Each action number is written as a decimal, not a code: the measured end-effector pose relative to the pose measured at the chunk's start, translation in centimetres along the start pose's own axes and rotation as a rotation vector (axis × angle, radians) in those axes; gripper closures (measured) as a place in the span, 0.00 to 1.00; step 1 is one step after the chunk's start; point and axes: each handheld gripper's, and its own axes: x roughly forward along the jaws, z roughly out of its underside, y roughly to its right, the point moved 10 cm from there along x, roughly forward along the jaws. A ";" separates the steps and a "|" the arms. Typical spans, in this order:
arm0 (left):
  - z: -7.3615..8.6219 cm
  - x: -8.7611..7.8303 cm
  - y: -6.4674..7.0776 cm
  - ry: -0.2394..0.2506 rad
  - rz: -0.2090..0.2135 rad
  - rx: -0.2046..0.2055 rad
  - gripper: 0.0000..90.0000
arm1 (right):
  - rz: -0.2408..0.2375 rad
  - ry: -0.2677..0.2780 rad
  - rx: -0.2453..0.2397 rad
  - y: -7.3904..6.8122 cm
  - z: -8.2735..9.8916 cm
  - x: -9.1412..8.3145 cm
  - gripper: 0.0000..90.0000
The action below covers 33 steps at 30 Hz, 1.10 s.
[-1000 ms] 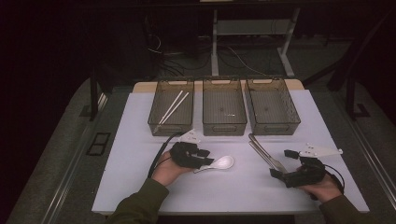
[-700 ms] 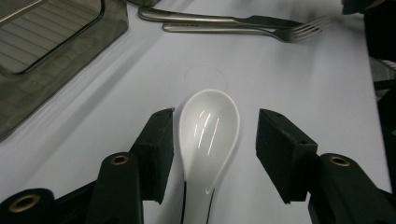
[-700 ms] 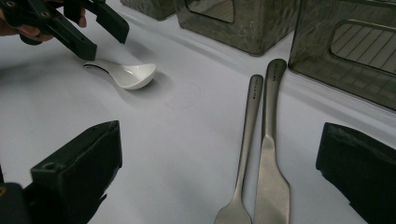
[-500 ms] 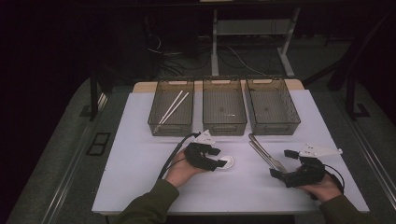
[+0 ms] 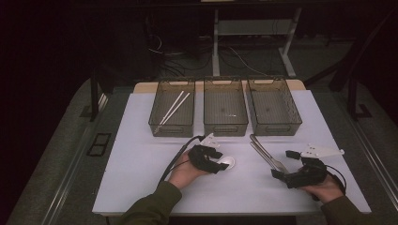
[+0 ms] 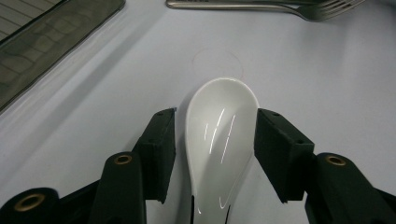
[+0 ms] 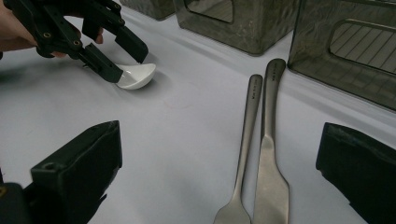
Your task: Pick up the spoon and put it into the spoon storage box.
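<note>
At the far left of the row of bins, the left bin holds two pale sticks lying aslant; the middle bin and right bin stand just beside it, all three on the white bench. Nearer the person, the left gripper lies low over the bench with its jaws set either side of a white spoon. The jaws have just been opening and now stand partly apart: in the left gripper view a thin gap shows between each pad and the spoon's bowl, so the spoon lies between them, resting on the bench, not clamped. Right of the spoon, a fork and a knife lie side by side on the bench, handles toward the bins. The right gripper rests at the near ends of these two, its jaws wide apart and holding nothing, the fork and knife lying in the space between them.
</note>
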 end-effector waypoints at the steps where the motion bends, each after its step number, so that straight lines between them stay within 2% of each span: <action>1: 0.0 0.0 0.0 0.002 -0.001 -0.001 0.54 | 0.000 0.000 0.000 0.0 0.0 0.0 0.00; 2: 0.0 0.1 -0.1 -0.003 -0.003 0.020 0.54 | 0.000 0.000 0.000 0.0 0.0 0.0 0.00; 4: 0.1 0.2 0.1 -0.008 -0.005 0.006 0.55 | 0.000 0.000 -0.001 0.0 0.0 0.0 0.00; 6: 0.1 0.3 0.0 -0.015 -0.008 0.030 0.55 | 0.000 0.000 0.000 0.0 0.0 0.0 0.00; 9: 0.2 0.3 0.2 -0.018 -0.011 0.014 0.57 | 0.000 0.001 -0.001 0.0 0.0 0.0 0.00; 13: 0.6 0.4 0.3 -0.053 -0.017 0.058 0.59 | -0.001 0.002 -0.002 0.0 0.0 0.0 0.00; 14: 0.4 0.7 0.6 -0.036 -0.017 0.040 0.60 | -0.001 0.002 -0.001 0.0 0.0 0.0 0.00; 15: 0.5 0.8 0.8 -0.039 -0.015 0.042 0.60 | -0.001 0.002 -0.002 0.0 0.0 0.0 0.00; 17: 0.6 0.7 0.9 -0.061 -0.017 0.077 0.60 | -0.001 0.004 -0.003 0.0 0.0 -0.1 0.00; 19: 0.6 0.8 1.1 -0.057 -0.025 0.085 0.61 | 0.000 0.004 -0.003 0.0 -0.1 -0.1 0.00; 22: 0.8 0.7 1.2 -0.093 -0.047 0.147 0.62 | 0.000 0.005 -0.003 0.0 -0.1 -0.1 0.00; 24: 0.7 0.9 1.4 -0.074 -0.054 0.126 0.64 | 0.000 0.004 -0.003 0.0 -0.1 -0.1 0.00; 28: 0.7 0.5 1.3 -0.091 -0.049 0.144 0.69 | 0.001 0.005 -0.004 0.0 -0.1 -0.1 0.00; 30: 0.7 0.3 1.3 -0.085 -0.061 0.138 0.73 | 0.001 0.004 -0.002 0.0 -0.1 -0.1 0.00; 31: 0.6 0.3 1.3 -0.075 -0.059 0.129 0.80 | 0.001 0.004 -0.003 0.0 -0.1 -0.1 0.00; 33: 0.6 0.3 1.3 -0.074 -0.054 0.127 0.81 | 0.001 0.004 -0.003 0.0 -0.1 -0.1 0.00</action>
